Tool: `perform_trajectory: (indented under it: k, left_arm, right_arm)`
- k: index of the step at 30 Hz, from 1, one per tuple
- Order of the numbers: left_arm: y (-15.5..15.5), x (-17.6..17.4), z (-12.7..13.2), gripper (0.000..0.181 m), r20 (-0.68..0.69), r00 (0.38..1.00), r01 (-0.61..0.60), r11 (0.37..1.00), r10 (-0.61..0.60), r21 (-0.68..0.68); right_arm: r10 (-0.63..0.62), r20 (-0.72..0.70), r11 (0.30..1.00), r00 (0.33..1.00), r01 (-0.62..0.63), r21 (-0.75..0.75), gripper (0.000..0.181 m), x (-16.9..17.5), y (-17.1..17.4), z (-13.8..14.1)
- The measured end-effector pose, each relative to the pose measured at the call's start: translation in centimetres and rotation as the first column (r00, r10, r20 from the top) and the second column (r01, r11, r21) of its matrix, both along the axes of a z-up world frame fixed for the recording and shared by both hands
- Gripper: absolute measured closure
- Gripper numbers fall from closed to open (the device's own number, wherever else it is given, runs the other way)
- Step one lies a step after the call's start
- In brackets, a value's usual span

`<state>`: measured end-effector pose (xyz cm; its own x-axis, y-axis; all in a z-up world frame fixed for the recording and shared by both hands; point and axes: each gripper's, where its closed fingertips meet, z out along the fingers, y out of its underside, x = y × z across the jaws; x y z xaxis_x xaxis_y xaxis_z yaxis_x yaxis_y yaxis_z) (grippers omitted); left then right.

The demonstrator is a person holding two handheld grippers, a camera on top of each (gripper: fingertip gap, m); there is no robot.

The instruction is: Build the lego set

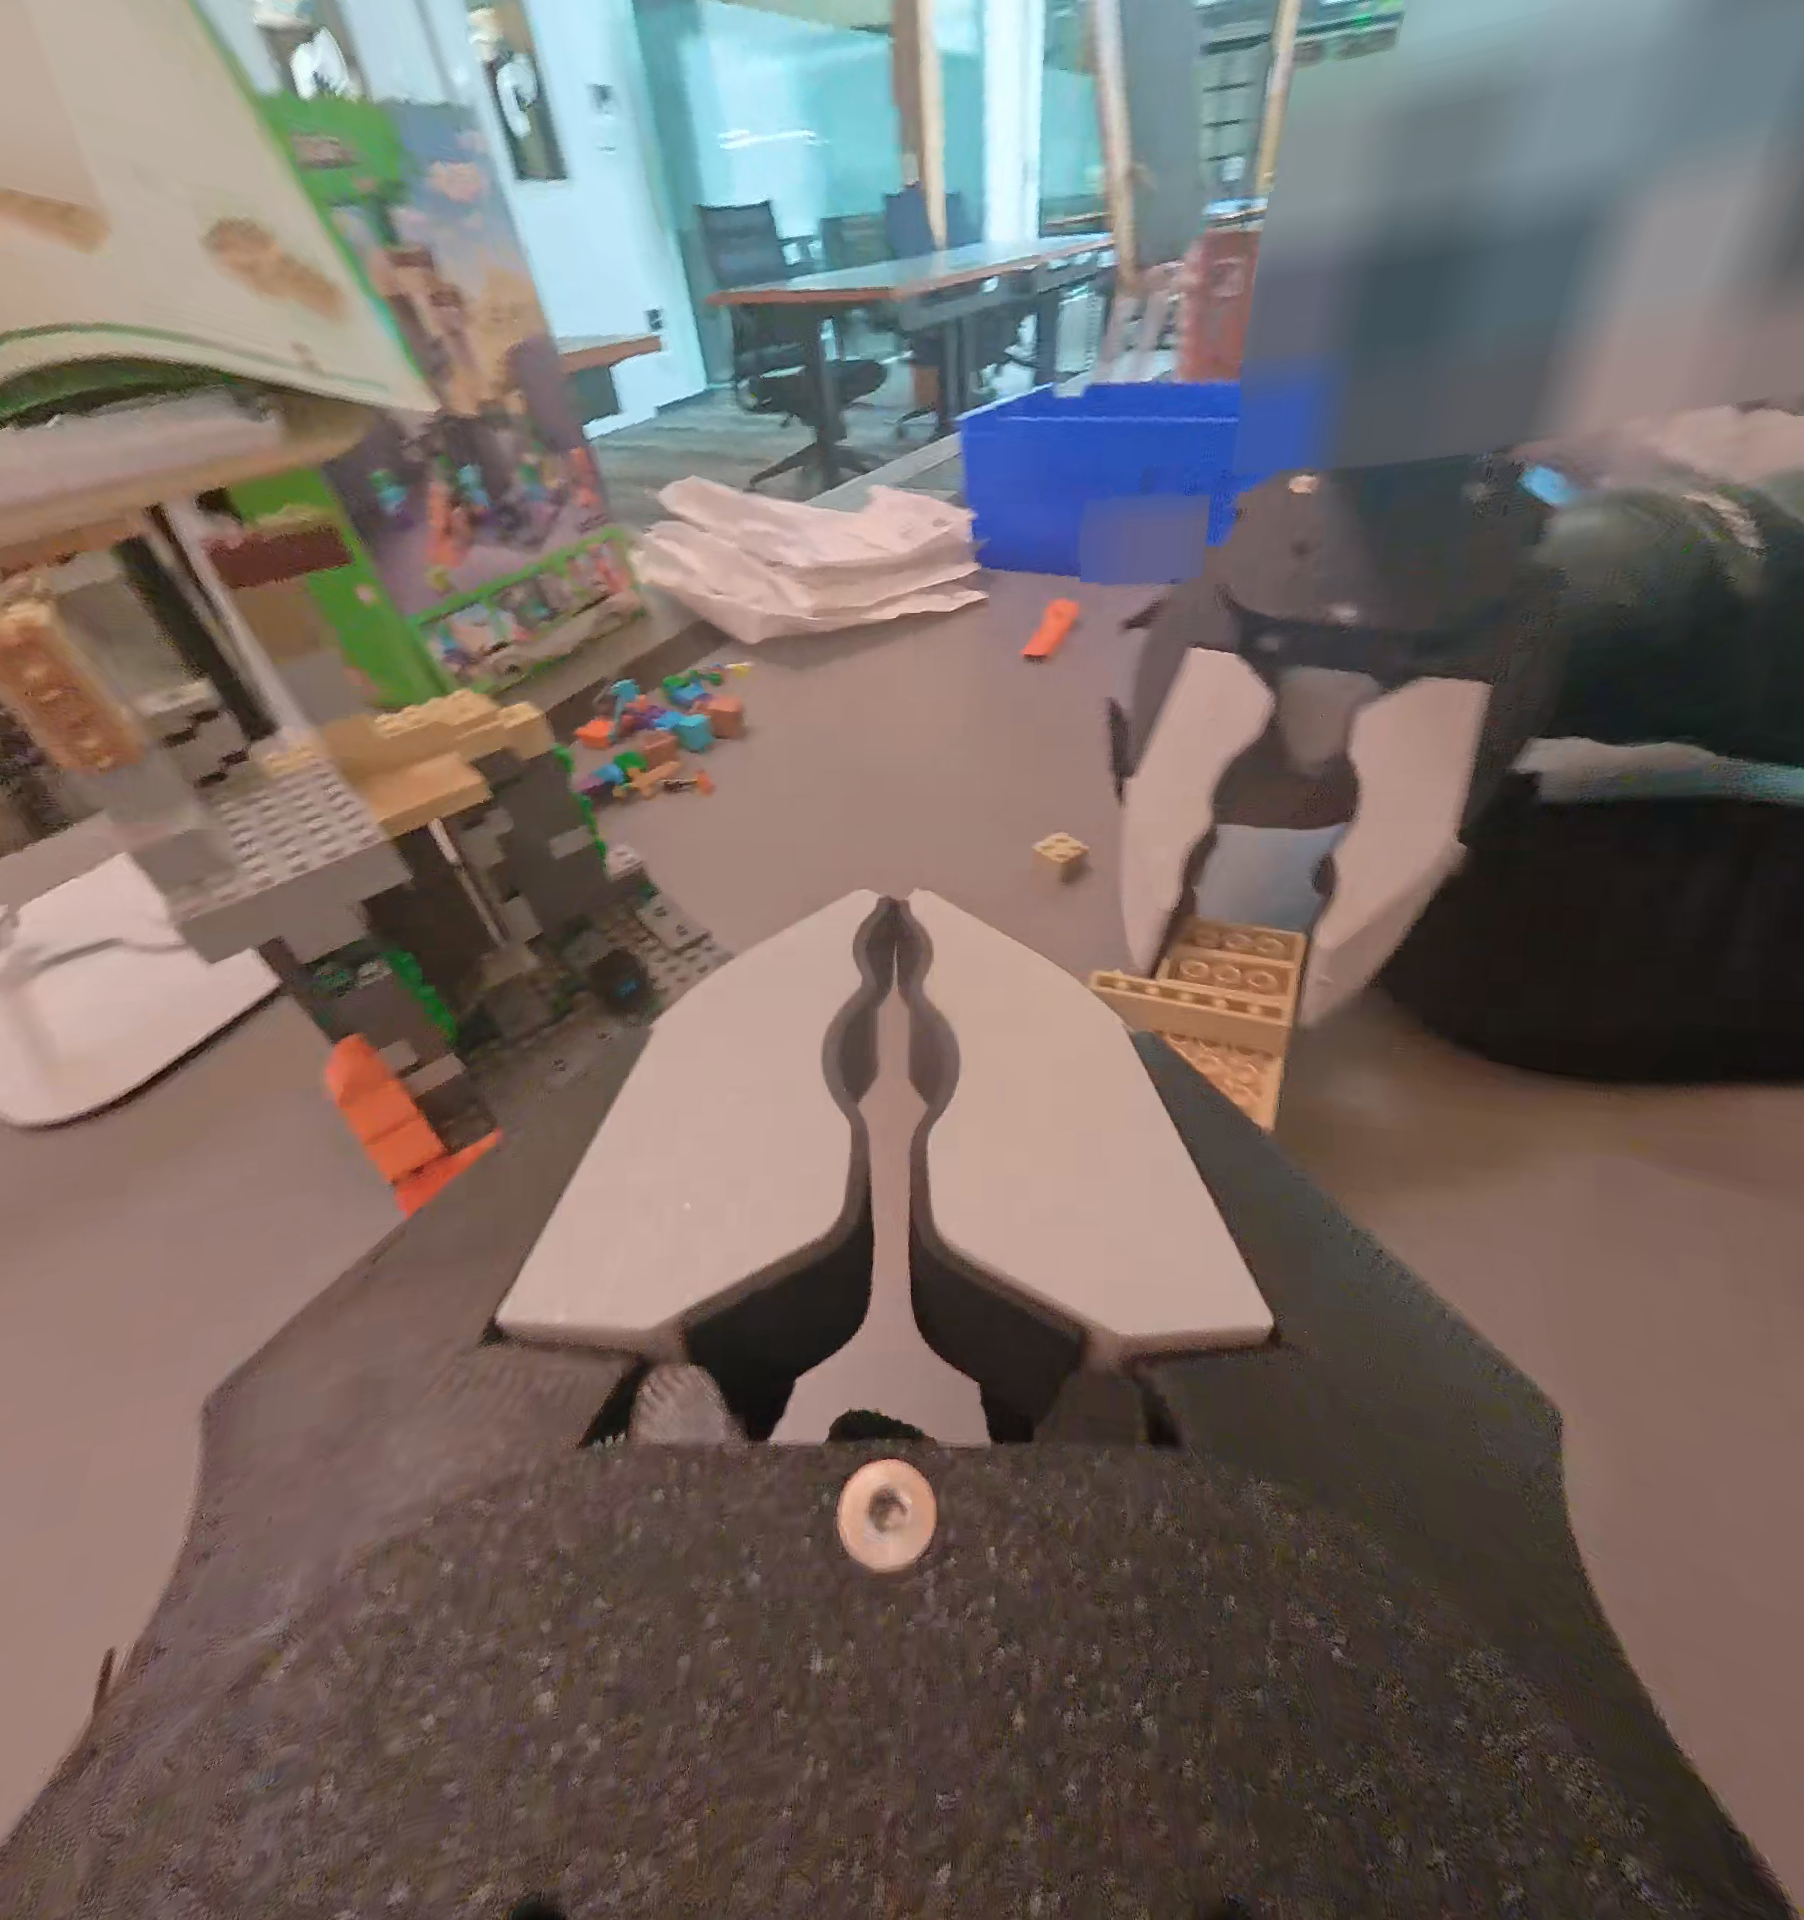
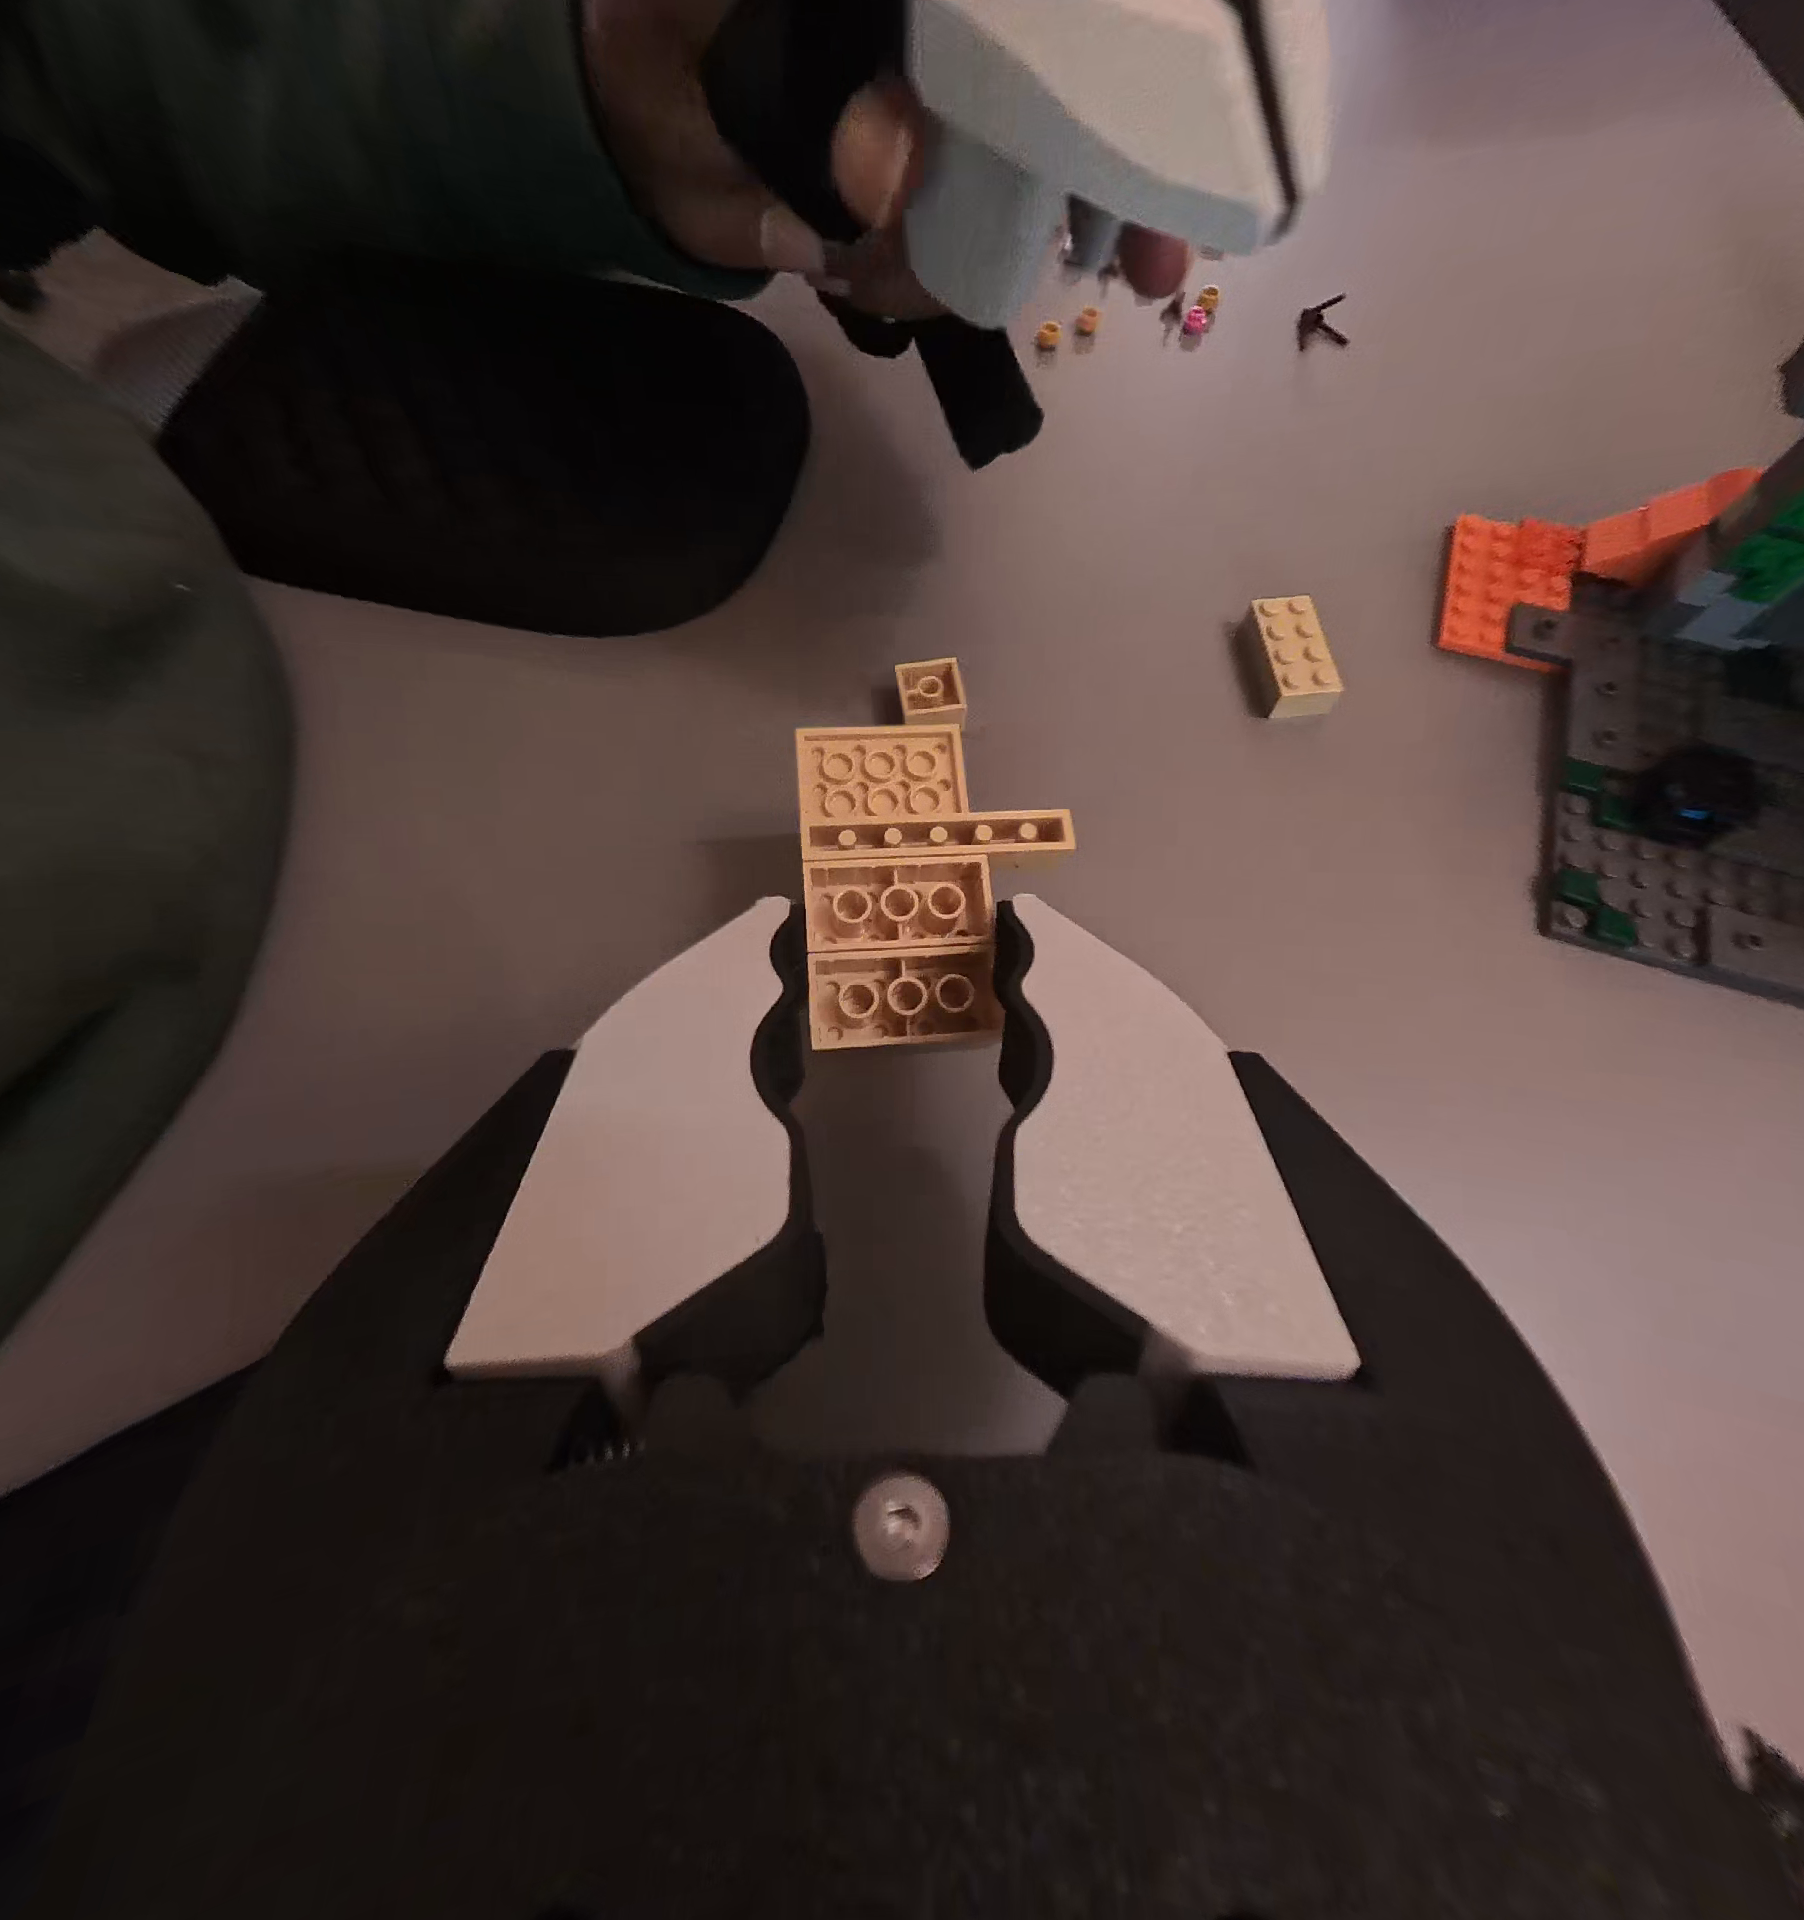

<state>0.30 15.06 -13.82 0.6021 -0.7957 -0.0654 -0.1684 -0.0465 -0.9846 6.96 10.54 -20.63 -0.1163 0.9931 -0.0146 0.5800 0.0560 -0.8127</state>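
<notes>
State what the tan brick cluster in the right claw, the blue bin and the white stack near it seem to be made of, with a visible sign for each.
Tan brick cluster: hard moulded plastic, smooth, judging by crisp hollow tubes underneath.
Blue bin: probably rigid plastic, uniform saturated colour, straight walls.
White stack: apparently paper or thin bags, flat creased layers; too blurred to be sure.

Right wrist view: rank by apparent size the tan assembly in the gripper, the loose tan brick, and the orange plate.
1. tan assembly, though nearest the camera, so inflated.
2. orange plate.
3. loose tan brick, not far behind the plate.
</notes>
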Motion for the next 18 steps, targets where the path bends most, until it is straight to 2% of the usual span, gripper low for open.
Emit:
perform_trajectory:
  k: [3,11,14,18]
  left_arm:
    - [1.5,-0.6,-0.7,0.181,-0.011,0.998,-0.065,0.997,0.065,-0.036]
    - [2.0,-2.2,-4.6,0.181,-0.219,0.970,-0.118,0.992,0.107,-0.037]
    - [1.5,-2.2,-5.7,0.175,-0.280,0.959,-0.067,0.994,0.042,-0.082]
    - [-1.2,-1.0,-7.1,0.166,-0.323,0.932,0.110,0.977,-0.166,-0.184]
  right_arm:
    - [-0.003,0.013,1.000,1.000,0.002,0.022,0.147,-0.3,0.3,-0.6]
    - [-0.017,0.094,0.997,0.995,0.010,0.073,0.147,-0.4,1.4,-3.1]
    - [-0.008,0.122,0.994,0.993,-0.005,0.108,0.147,-0.6,1.4,-3.5]
    - [-0.008,0.148,0.988,0.989,-0.015,0.156,0.147,-0.7,1.7,-3.7]
